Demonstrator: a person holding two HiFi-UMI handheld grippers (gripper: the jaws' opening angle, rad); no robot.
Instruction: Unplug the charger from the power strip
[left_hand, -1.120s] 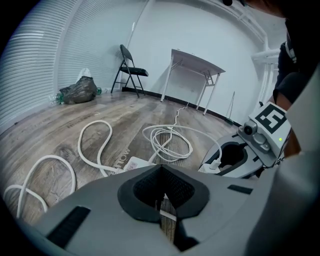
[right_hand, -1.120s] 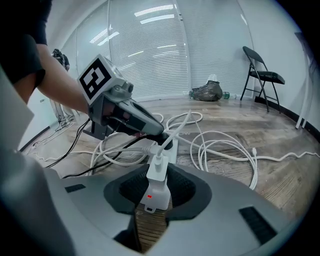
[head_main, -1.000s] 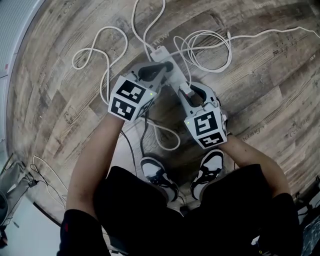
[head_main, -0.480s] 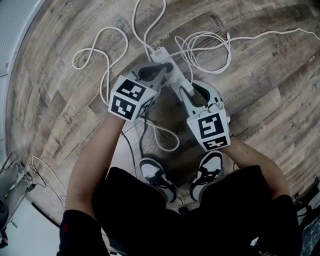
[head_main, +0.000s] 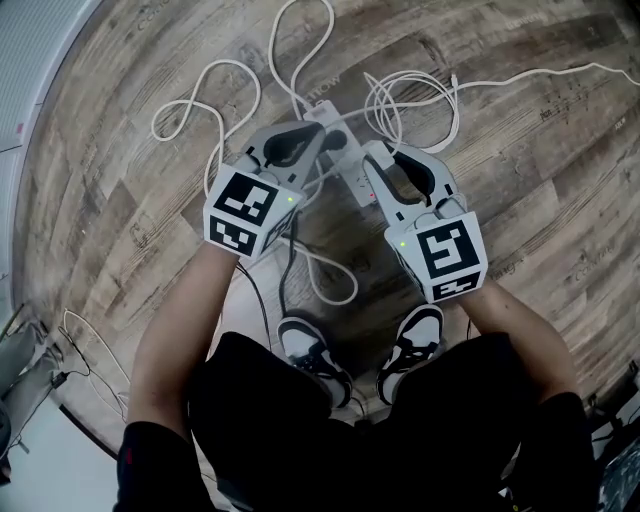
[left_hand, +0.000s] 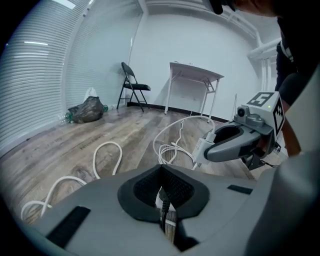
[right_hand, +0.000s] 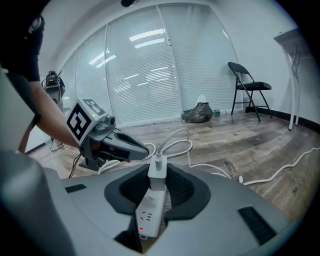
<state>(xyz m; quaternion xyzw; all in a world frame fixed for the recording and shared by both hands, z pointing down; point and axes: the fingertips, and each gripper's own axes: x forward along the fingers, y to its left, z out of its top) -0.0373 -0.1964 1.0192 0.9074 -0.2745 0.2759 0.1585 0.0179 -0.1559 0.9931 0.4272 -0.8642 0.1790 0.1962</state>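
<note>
My right gripper (head_main: 368, 162) is shut on the white power strip (right_hand: 147, 210), whose red light is lit, and holds it off the wooden floor. A white plug (right_hand: 158, 165) with a white cable sits in the strip's far end. My left gripper (head_main: 325, 136) is shut on the black charger plug (left_hand: 163, 198), and its black cable (head_main: 290, 255) hangs down toward the person's feet. In the left gripper view the strip's end (left_hand: 202, 147) shows in the right gripper (left_hand: 210, 150), a little apart from my left jaws. The left gripper (right_hand: 137, 146) reaches close beside the strip.
White cables lie in loops on the floor (head_main: 210, 90) (head_main: 420, 100). The person's shoes (head_main: 310, 345) stand just behind the grippers. Farther off stand a folding chair (left_hand: 132, 85), a white table (left_hand: 195, 75) and a dark bag (left_hand: 87, 109) by the blinds.
Both grippers have risen and look larger in the head view. The power strip has come up off the floor with the right gripper, and the left gripper has drawn slightly left.
</note>
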